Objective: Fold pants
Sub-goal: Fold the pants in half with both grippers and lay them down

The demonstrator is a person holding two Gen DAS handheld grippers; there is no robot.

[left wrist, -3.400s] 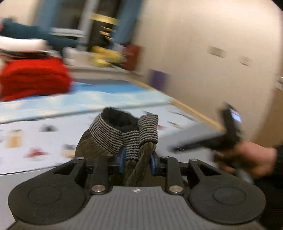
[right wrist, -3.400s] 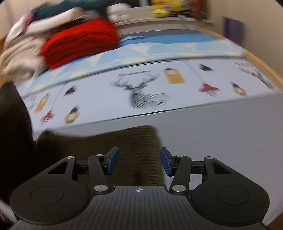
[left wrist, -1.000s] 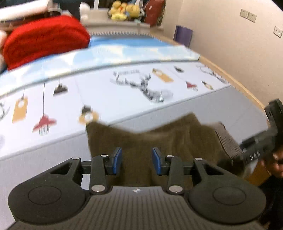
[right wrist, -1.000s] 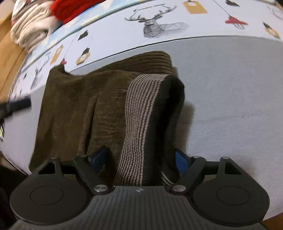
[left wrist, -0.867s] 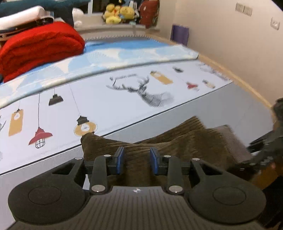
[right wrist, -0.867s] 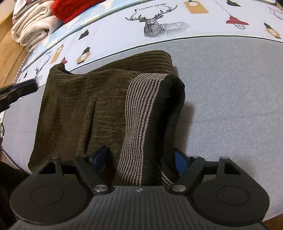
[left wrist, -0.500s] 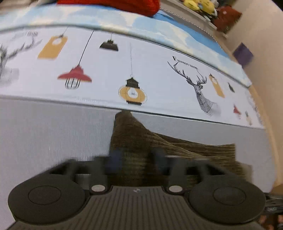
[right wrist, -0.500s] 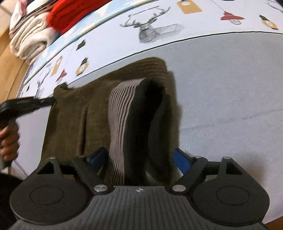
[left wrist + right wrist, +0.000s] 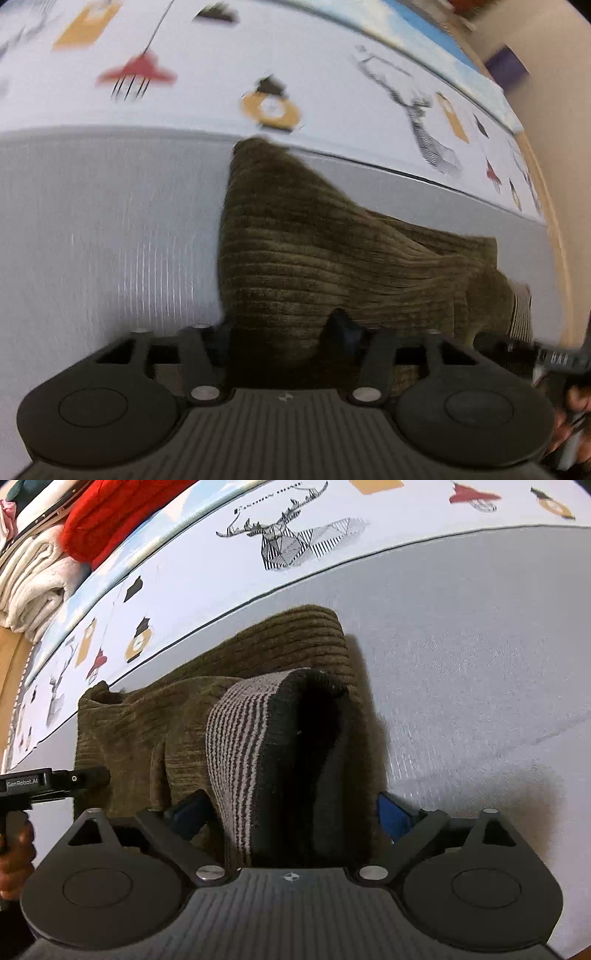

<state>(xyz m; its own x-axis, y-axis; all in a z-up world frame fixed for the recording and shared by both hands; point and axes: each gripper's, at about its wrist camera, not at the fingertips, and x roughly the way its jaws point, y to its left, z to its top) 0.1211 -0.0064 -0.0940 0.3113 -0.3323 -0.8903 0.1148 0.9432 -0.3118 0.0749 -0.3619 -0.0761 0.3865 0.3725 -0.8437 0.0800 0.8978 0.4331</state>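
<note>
We see our left gripper (image 9: 282, 334) tipped steeply downward, its jaws partway apart and just now closing in, with the corduroy pants (image 9: 314, 254) between them; blur keeps us from telling whether the pads press the cloth. Our right gripper (image 9: 291, 812) also points steeply down, jaws spread wide on either side of the striped waistband (image 9: 236, 746), the blue pads (image 9: 393, 814) seemingly standing clear of it. Our left hand (image 9: 14, 853) wraps its gripper's handle at the right camera's left edge, and fingers (image 9: 578, 400) of our right hand show at the left camera's right edge.
</note>
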